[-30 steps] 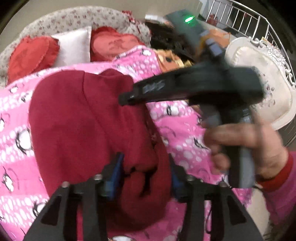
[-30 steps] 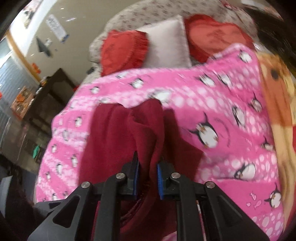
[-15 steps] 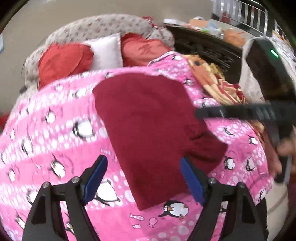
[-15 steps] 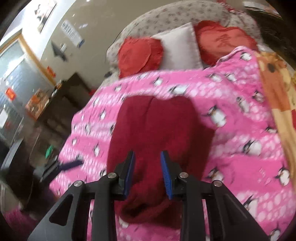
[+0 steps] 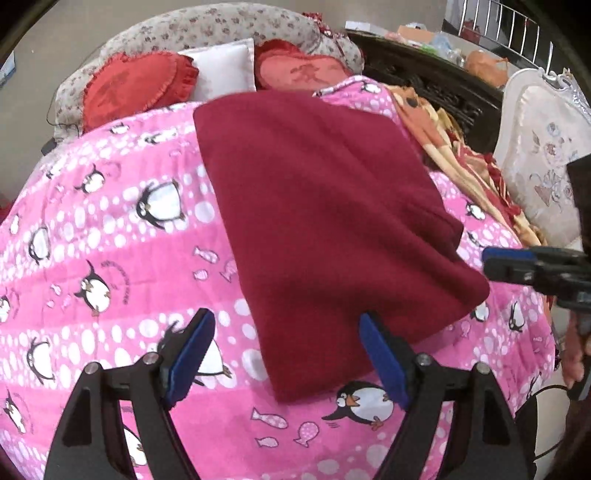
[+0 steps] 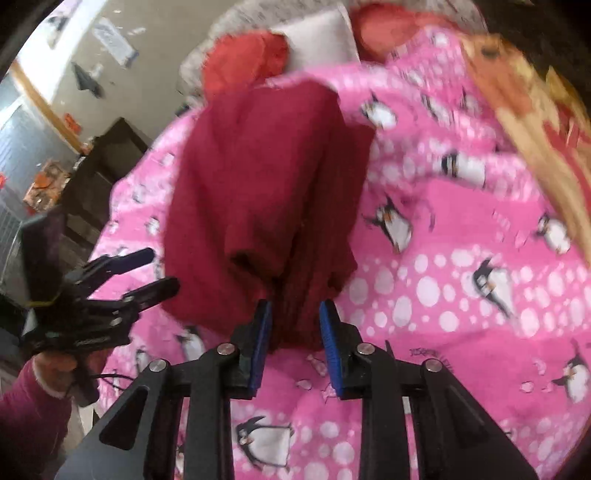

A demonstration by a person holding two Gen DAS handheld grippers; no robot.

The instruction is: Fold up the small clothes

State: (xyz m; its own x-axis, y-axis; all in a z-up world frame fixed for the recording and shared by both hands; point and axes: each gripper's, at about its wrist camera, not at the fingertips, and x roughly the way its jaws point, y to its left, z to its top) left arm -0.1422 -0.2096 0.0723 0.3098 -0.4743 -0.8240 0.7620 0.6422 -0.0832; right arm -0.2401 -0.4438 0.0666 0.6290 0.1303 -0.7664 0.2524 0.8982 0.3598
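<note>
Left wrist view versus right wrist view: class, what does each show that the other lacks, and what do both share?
Only the left wrist view: a white ornate chair and a metal railing. Only the right wrist view: wall posters. Both: the maroon garment folded on the pink penguin blanket, red cushions, white pillow.

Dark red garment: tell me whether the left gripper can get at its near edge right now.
Probably yes. The left gripper, jaws just opened wide with pads off the cloth, sits right over the dark red garment's near edge; nothing blocks it.
</note>
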